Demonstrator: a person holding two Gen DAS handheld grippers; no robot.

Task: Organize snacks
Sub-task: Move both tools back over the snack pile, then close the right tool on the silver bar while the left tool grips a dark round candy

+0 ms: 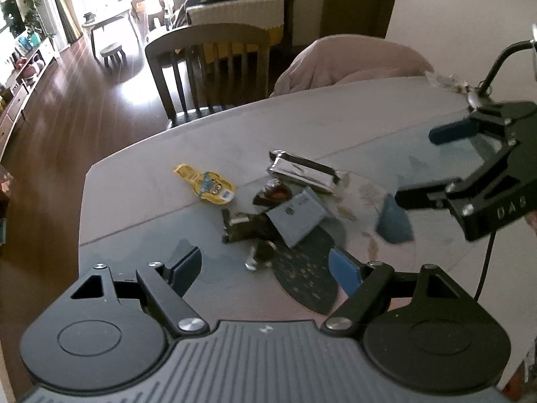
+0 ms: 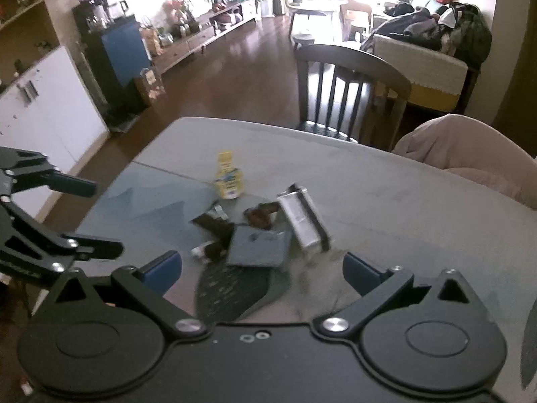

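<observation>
Grey-blue cloth is covering the counter, and the snacks are sitting in a loose heap toward its middle, a bit nearer my edge than the far one. I'm hovering both grippers over my side of the pile with nothing held. The left gripper has its fingers apart and empty, and the right gripper is spread wide too, also empty.

What I'm looking at: a yellow pouch lying off on its own toward the left edge, a silver foil pack on the far side of the heap, a flat grey-blue packet leaning on top of some dark wrappers, and a dark patterned bag closest to me.

My guess is I'm still picking what to grab first. I'd go for the yellow pouch or the foil pack since they're clear of the rest. The grey-blue packet is stacked on other stuff, so pinching it from the side could drag the wrappers along. Flat packs are slippery, so I'd come in low and catch an edge.

Both grippers are close together, so I'm watching that they don't bump.

Room-wise: a dark wooden chair is tucked at the far edge, a pinkish cushion is by the far right corner, with dark wood floor beyond.
</observation>
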